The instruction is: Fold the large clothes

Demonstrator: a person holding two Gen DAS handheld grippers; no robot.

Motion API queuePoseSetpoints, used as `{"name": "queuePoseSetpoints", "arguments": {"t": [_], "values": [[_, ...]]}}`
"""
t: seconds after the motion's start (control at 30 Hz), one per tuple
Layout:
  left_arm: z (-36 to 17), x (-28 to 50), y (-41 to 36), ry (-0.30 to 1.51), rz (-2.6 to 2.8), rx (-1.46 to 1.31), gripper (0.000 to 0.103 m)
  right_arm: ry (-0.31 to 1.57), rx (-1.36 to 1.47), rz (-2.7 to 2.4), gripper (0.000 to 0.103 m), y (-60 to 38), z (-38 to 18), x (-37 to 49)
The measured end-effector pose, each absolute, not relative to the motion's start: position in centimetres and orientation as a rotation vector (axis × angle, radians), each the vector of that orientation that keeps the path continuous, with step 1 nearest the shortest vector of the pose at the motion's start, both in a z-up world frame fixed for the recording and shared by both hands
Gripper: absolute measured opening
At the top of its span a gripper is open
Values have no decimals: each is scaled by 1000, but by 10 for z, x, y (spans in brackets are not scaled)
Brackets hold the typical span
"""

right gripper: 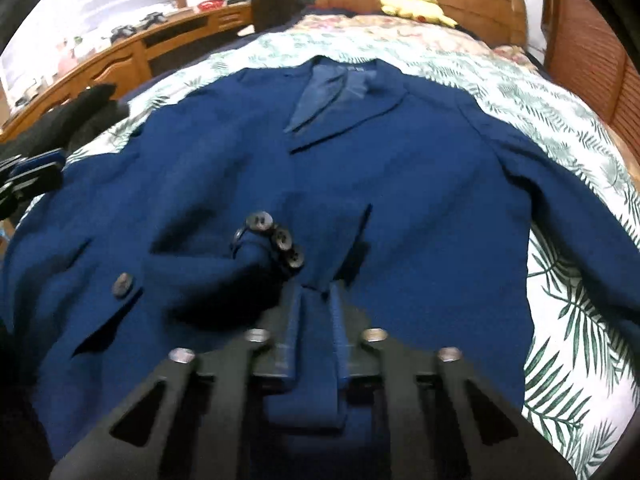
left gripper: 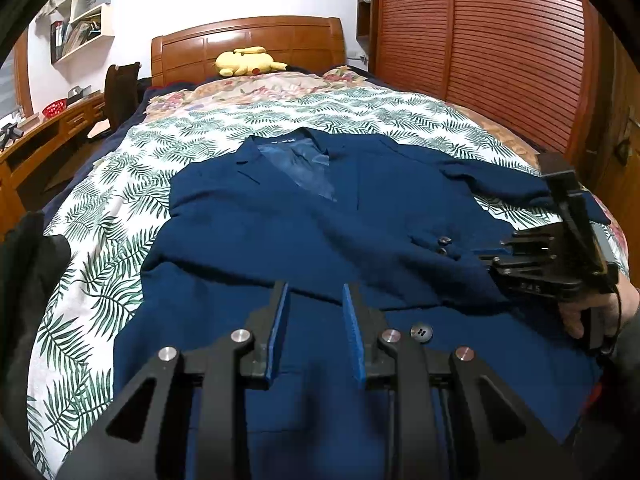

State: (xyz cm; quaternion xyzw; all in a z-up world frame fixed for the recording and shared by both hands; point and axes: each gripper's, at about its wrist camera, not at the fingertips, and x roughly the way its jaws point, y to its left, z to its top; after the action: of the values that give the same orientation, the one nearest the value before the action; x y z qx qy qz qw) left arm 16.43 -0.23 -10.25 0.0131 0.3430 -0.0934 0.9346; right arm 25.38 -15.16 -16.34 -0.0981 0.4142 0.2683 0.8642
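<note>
A navy blue suit jacket (left gripper: 304,216) lies front up on the bed, collar toward the headboard; it also fills the right wrist view (right gripper: 400,184). My left gripper (left gripper: 314,292) is open and empty, just above the jacket's lower front. My right gripper (right gripper: 318,292) is shut on the jacket's sleeve cuff (right gripper: 272,256), the one with the row of dark buttons, held over the jacket's middle. The right gripper also shows in the left wrist view (left gripper: 486,252) at the right. The left gripper shows at the left edge of the right wrist view (right gripper: 28,180).
The bed has a leaf-print cover (left gripper: 108,216) and a wooden headboard (left gripper: 248,44) with a yellow plush toy (left gripper: 246,61). A wooden desk (left gripper: 48,136) runs along the left; a slatted wooden wardrobe (left gripper: 500,40) stands on the right. A dark garment (right gripper: 80,116) lies at the bed's left edge.
</note>
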Motion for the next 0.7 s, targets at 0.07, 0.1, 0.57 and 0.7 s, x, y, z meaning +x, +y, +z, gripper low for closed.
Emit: {"name": "queuePoseSetpoints", "arguments": {"t": [0.07, 0.1, 0.57, 0.7], "values": [[-101, 164, 0, 698, -188, 25, 25, 839, -180, 585, 4, -156, -156, 244], [-100, 164, 0, 696, -187, 25, 25, 826, -176, 585, 3, -154, -152, 240], [-80, 156, 12, 640, -195, -2, 25, 548, -142, 452, 0, -183, -74, 152], [-80, 152, 16, 639, -196, -2, 25, 563, -106, 431, 0, -194, -77, 134]]}}
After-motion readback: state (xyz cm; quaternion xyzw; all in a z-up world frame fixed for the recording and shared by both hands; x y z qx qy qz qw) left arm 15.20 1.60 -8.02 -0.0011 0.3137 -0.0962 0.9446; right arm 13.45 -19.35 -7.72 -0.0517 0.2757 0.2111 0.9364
